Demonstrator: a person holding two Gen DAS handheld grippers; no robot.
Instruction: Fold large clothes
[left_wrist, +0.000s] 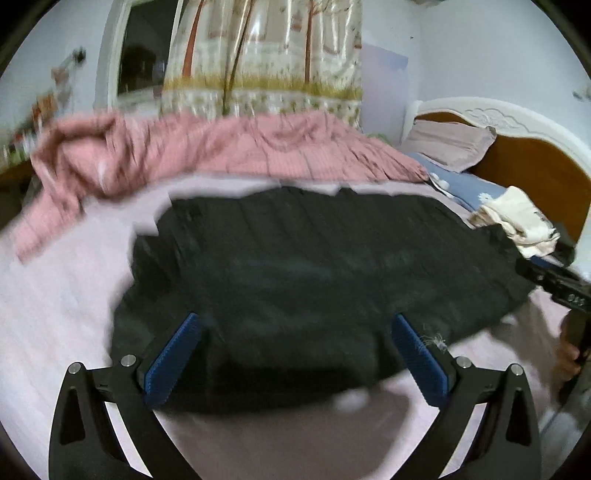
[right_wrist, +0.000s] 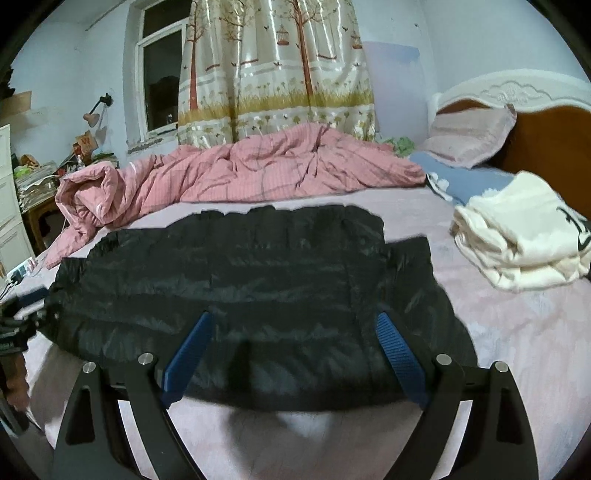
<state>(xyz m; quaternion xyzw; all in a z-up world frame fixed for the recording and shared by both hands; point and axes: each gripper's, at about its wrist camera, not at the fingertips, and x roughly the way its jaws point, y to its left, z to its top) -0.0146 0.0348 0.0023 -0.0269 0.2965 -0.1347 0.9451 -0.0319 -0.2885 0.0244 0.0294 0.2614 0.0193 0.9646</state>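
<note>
1. Bedroom around me: a bed with a pale pink sheet (right_wrist: 517, 332), a rumpled pink quilt (right_wrist: 258, 173) along its far side, a tree-print curtain (right_wrist: 273, 74) and dark window behind, a pillow (right_wrist: 469, 136) against the headboard at far right.
2. On the sheet, in the middle of the bed and close to its near edge, lies the black padded jacket (right_wrist: 240, 277), spread flat with one sleeve folded in along its right side.
3. I judge it light and puffy, soft with no stiffness. Its shiny quilted shell looks slippery, so a shallow pinch may slide off.
4. I would take hold at the near hem, one grip toward each corner, biting deep enough to catch both layers.
5. It looks glossy black, stitched in horizontal channels, and slightly wrinkled. The left wrist view is too blurred for finer detail.
6. My left gripper (left_wrist: 295, 354) has its jaws wide apart over the near hem, nothing pinched.
7. My right gripper (right_wrist: 295, 354) likewise has jaws spread wide, straddling the hem without clamping it.
8. A folded cream garment (right_wrist: 517, 240) sits to the right, apart from the jacket.
</note>
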